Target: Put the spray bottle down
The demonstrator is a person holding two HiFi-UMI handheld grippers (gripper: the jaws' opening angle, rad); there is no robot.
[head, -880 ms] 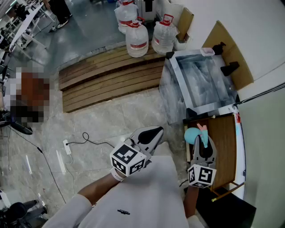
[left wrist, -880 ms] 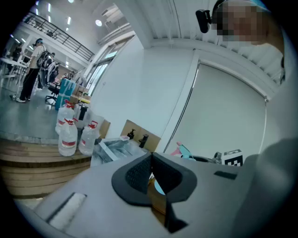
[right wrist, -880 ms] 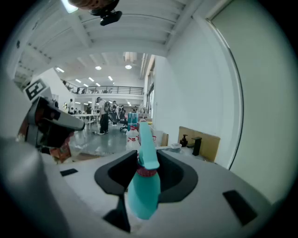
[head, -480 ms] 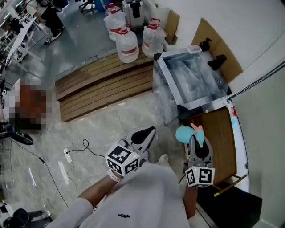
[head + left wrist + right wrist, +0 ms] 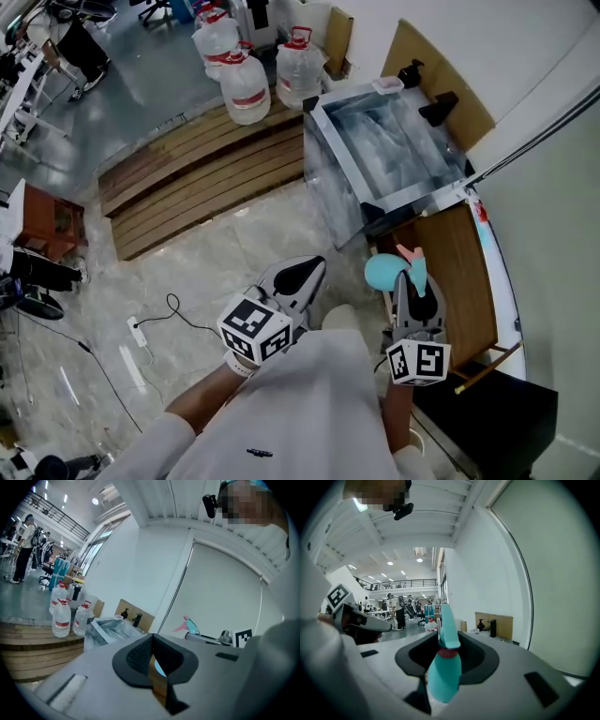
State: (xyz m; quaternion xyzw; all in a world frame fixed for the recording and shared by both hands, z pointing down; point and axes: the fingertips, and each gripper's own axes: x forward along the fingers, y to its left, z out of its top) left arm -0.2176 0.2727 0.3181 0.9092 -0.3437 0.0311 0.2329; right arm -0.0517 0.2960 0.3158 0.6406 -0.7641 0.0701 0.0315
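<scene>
Right gripper (image 5: 412, 284) grasps teal spray bottle (image 5: 381, 272) by wooden counter's (image 5: 461, 272) edge, near steel sink (image 5: 330, 141); left gripper (image 5: 302, 274) clenched, empty.

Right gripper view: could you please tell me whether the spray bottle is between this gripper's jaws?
Yes, the teal spray bottle sits gripped between the two dark jaws of the right gripper.

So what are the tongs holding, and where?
The right tongs grip the teal spray bottle around its neck, under the spray head. The left tongs are shut, holding nothing.
</scene>
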